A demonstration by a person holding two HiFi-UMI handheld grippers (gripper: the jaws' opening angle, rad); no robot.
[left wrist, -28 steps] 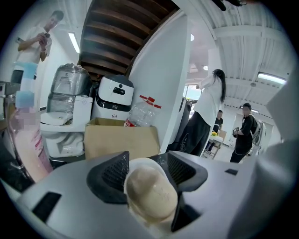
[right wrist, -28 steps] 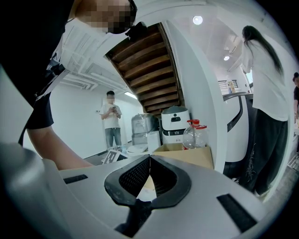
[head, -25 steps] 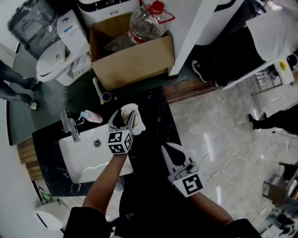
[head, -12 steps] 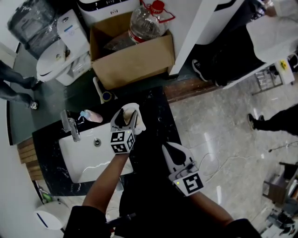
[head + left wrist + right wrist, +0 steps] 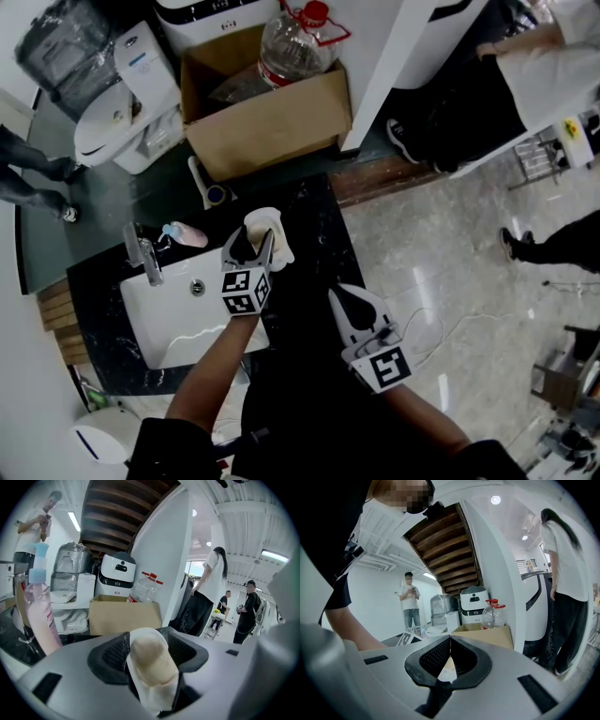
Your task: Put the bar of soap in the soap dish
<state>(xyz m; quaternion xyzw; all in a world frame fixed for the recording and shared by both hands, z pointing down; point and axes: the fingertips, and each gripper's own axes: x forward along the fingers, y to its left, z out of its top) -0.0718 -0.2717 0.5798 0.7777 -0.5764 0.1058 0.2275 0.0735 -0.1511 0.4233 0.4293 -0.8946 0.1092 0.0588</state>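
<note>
Head view: a black counter (image 5: 314, 248) is seen, with a white sink (image 5: 178, 319) and a tap (image 5: 145, 261) set in it. A pink bottle (image 5: 187, 234) is stood beside the tap. Past the counter, a brown box (image 5: 272, 127) is seen with a big water bottle (image 5: 295, 47) in it. The soap dish (image 5: 269, 225) is partly covered by the left gripper (image 5: 251, 240). The bar of soap (image 5: 150, 660) is shown only in the left gripper view, pinched between the jaws, with the white dish round it. The right gripper (image 5: 343, 298) is held near, pressed shut on nothing. Whether the dish is resting on the counter cannot be told.
</note>
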